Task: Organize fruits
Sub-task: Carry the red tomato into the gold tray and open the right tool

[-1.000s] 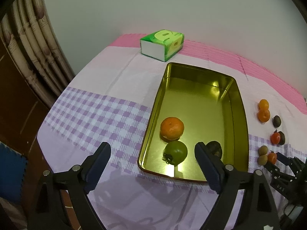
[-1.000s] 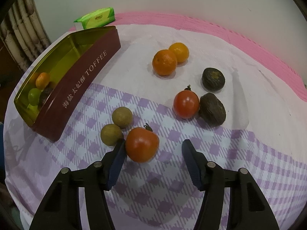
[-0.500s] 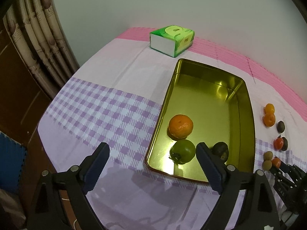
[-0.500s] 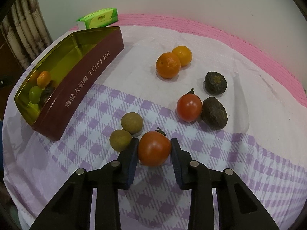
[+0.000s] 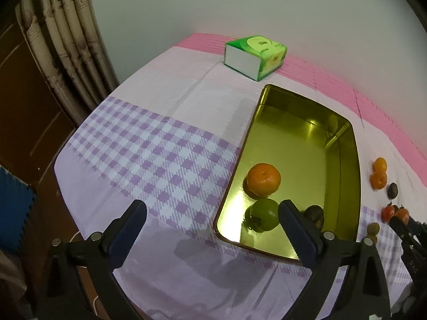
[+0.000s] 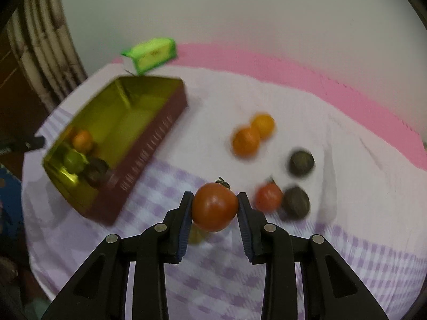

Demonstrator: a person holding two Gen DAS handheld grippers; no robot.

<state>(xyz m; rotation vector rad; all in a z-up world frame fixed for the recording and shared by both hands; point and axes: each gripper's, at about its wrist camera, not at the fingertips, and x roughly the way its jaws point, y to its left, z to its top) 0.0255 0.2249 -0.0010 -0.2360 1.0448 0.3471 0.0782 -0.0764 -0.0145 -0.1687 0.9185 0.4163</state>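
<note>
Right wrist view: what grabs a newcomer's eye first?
The red tomato clamped in the right hand-held gripper, dead centre above the checked cloth. Next, the gold-lined toffee tin at left, with an orange, a green fruit and a dark fruit in its near end.

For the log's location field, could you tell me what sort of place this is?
Probably a home dining table: a checked tablecloth, a tissue box, a toffee tin holding fruit, and a curtain beside a plain wall.

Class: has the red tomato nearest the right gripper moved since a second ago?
Yes. The tomato, clamped in the right gripper, has risen off the cloth, away from the brown fruits it lay beside.
</note>
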